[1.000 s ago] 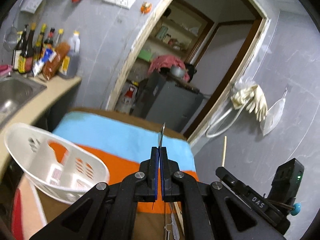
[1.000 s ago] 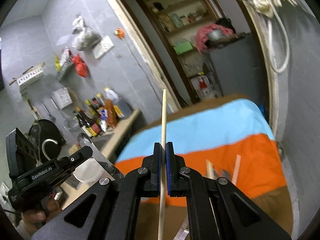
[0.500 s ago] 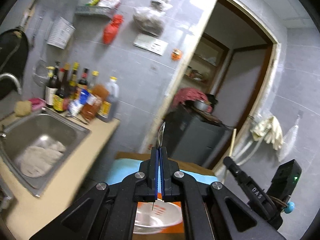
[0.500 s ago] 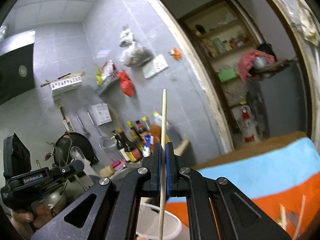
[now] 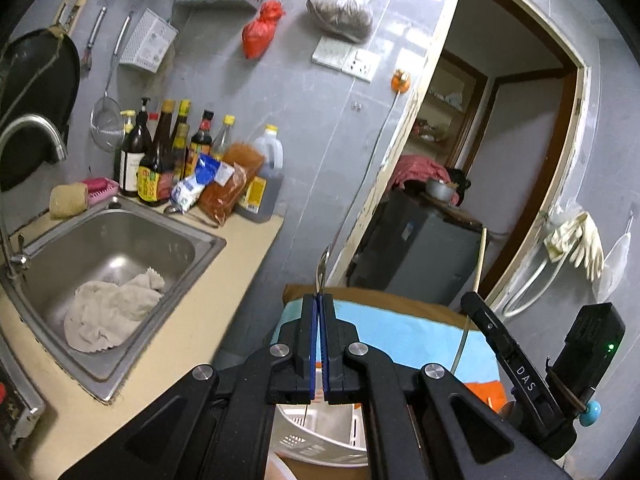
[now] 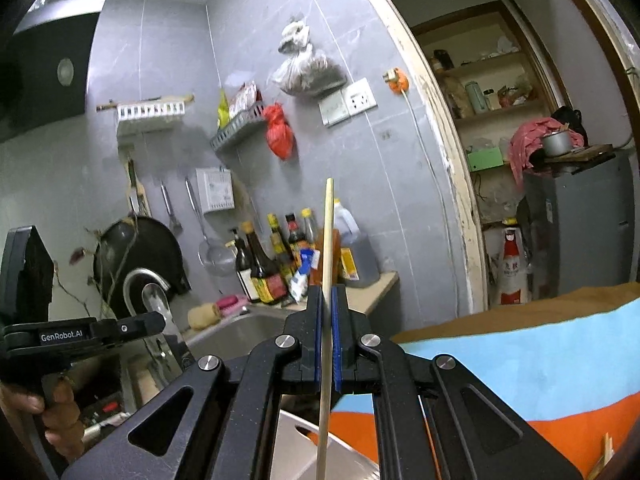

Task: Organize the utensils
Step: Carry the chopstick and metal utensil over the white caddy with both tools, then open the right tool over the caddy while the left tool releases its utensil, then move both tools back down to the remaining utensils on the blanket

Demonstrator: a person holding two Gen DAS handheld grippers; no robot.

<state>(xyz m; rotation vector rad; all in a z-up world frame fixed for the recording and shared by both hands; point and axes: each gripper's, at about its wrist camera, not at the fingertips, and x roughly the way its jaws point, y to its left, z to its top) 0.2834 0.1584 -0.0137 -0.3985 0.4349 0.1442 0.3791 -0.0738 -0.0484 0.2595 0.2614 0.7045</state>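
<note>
Jaws of the left gripper (image 5: pixel 319 300) are clamped on a thin metal utensil (image 5: pixel 322 266), its tip sticking up past the pads, above the white basket (image 5: pixel 316 428) on the striped cloth (image 5: pixel 404 330). Right gripper (image 6: pixel 329 294) pinches a wooden chopstick (image 6: pixel 328 232) upright between its blue pads; the stick runs down over the basket (image 6: pixel 324 446) below. Sink (image 5: pixel 120 240) with a rag (image 5: pixel 110 310) lies far left, bottles (image 5: pixel 172 156) behind it.
</note>
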